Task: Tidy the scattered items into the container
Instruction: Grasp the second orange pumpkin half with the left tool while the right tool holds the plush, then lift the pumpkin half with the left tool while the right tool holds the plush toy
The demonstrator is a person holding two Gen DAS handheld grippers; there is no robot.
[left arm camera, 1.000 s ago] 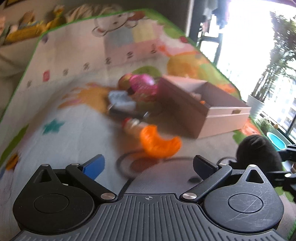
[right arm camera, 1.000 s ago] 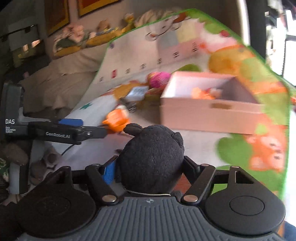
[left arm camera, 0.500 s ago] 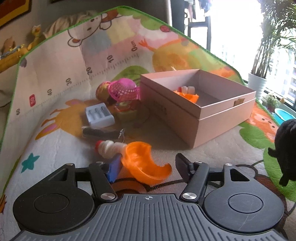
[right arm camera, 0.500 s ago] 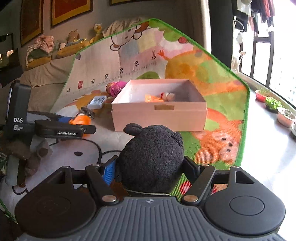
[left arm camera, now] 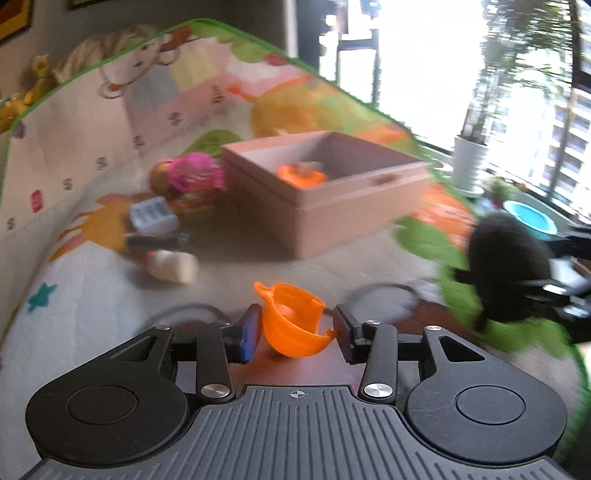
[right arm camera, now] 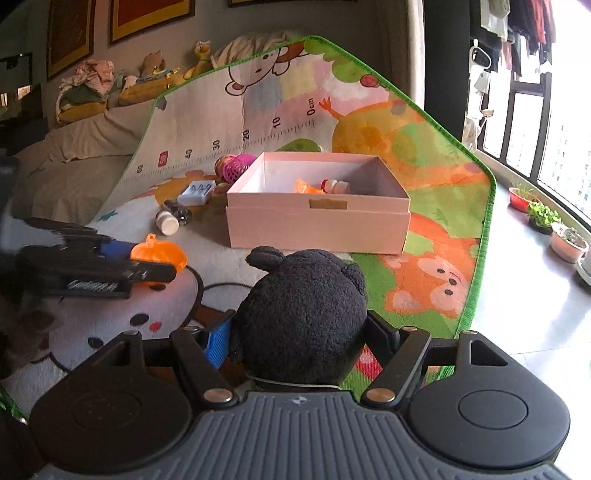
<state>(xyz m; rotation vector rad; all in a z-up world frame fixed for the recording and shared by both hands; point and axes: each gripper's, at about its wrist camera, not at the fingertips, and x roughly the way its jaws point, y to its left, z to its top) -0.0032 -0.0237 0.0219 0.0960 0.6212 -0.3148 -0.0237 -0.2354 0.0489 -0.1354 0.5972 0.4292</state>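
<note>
Orange plastic shell [left arm camera: 293, 319] sits pinched in my left gripper [left arm camera: 295, 330]; my right gripper [right arm camera: 301, 341] clamps the black plush toy [right arm camera: 303, 314]. Only the right view sharply shows the pink box [right arm camera: 317, 225] beyond, holding an orange piece and small bottle.

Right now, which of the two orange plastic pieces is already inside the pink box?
The orange piece lying on the pink box's floor beside a small white bottle. The other orange piece is held off the mat between the left tongs.

colourful play mat [right arm camera: 424, 155], potted plants [right arm camera: 543, 218], framed pictures [right arm camera: 151, 14], hanging clothes [right arm camera: 517, 29]
</note>
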